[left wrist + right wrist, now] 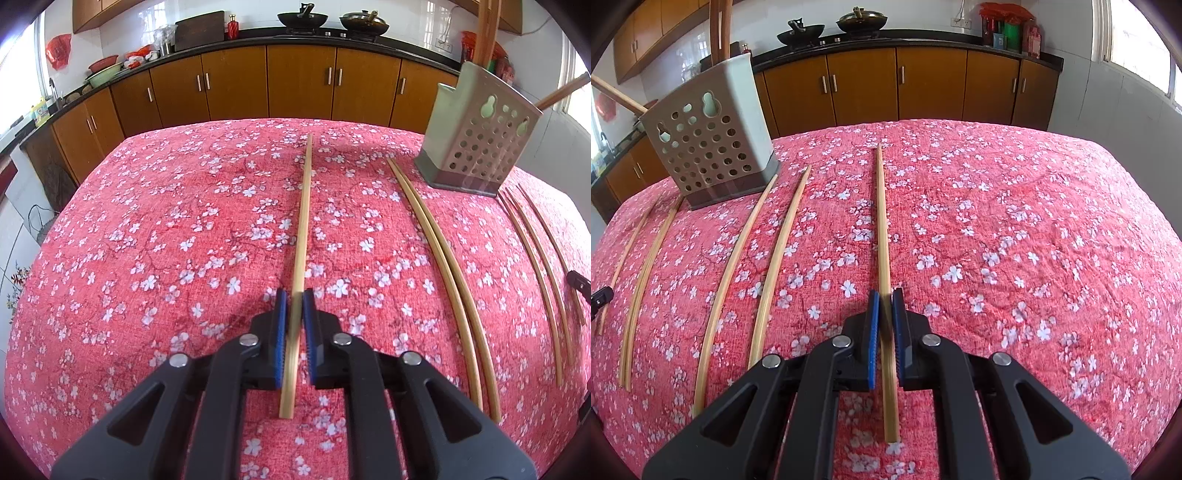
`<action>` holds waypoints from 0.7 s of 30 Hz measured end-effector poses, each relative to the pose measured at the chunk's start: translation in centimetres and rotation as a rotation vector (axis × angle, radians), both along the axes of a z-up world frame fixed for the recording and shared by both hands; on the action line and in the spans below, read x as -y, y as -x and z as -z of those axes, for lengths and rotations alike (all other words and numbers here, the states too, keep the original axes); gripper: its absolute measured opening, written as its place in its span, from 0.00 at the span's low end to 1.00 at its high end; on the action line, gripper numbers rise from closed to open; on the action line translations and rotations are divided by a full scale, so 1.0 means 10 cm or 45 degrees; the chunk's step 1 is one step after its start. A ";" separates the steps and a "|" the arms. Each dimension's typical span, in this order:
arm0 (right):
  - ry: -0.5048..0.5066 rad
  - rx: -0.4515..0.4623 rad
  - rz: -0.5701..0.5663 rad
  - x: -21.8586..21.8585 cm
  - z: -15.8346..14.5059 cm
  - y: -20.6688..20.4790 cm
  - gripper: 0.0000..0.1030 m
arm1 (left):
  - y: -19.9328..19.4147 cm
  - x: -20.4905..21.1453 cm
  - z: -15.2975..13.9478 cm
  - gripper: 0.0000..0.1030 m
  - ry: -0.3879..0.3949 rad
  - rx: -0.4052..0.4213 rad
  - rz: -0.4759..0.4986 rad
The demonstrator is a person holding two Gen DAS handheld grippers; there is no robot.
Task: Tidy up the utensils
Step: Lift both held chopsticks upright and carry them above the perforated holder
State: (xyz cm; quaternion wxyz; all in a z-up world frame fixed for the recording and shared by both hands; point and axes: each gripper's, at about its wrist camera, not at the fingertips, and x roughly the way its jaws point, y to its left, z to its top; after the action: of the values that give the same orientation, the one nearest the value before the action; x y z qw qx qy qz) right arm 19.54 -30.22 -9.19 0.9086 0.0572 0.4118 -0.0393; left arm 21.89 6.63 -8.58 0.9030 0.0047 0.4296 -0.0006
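Currently: left gripper (293,308) and right gripper (885,308) each clamp one chopstick (303,229) (882,229), ready for lifting into the holder (476,144).

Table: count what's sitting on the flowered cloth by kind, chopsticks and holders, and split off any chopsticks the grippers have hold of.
Clamped chopsticks: 2, one in the left gripper, one in the right gripper
Loose chopsticks: 4
Perforated utensil holder: 1
Total: 7
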 end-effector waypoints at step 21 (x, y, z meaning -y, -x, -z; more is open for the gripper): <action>-0.030 0.493 0.043 0.08 -1.28 0.39 0.08 | 0.35 0.07 -1.38 0.08 0.132 0.445 0.040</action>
State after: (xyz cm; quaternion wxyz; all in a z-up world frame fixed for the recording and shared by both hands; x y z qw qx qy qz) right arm 15.63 -31.04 3.62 0.9693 0.0811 0.2288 -0.0381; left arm 18.41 5.94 5.26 0.9628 -0.0351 0.2654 -0.0358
